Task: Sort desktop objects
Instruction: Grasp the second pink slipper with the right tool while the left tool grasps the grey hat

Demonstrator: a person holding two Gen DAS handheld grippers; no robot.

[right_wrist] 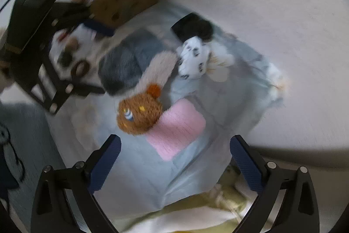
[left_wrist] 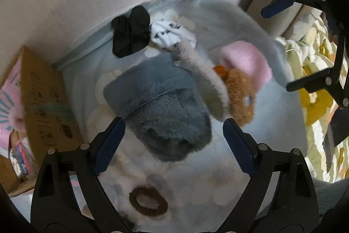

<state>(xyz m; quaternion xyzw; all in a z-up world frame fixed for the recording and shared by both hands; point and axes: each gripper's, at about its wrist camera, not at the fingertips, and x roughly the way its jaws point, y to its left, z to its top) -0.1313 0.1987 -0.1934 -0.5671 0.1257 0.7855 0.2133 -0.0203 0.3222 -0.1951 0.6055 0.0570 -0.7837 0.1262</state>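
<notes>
Two handheld grippers point steeply down over a pale blue, flower-printed bedcover (left_wrist: 272, 123) strewn with small soft goods waiting to be sorted. The left gripper (left_wrist: 173, 145) stands wide apart with nothing between its blue pads; directly beyond them lies a grey plush slipper (left_wrist: 165, 106), which looks like its target, since the jaws frame the slipper's toe without touching it. The right gripper (right_wrist: 175, 164) is likewise spread and empty, hanging above bare cover just short of a pink knitted piece (right_wrist: 178, 130) and a brown knitted bear item (right_wrist: 139, 115) that lies against it. A pale fuzzy band (left_wrist: 200, 73) runs from the bear toward a white sock with dark print (left_wrist: 172, 35), and a pair of black socks (left_wrist: 130, 33) sits beside that, near the wall. A brown hair tie (left_wrist: 148, 201) lies alone on the cover, below the left gripper's fingers in its own view.

Everything is heaped loosely in one cluster, which suggests the sorting has barely begun. An open cardboard box (left_wrist: 45, 102) stands at the bed's edge by the wall, already holding pink packaging, and is the likeliest destination for at least some pieces. Both views are blurred, so finer details of the knits cannot be read. Soft, floppy items like these should deform under the pads, so a deep, centred bite on the slipper would serve better than a pinch at its edge.
</notes>
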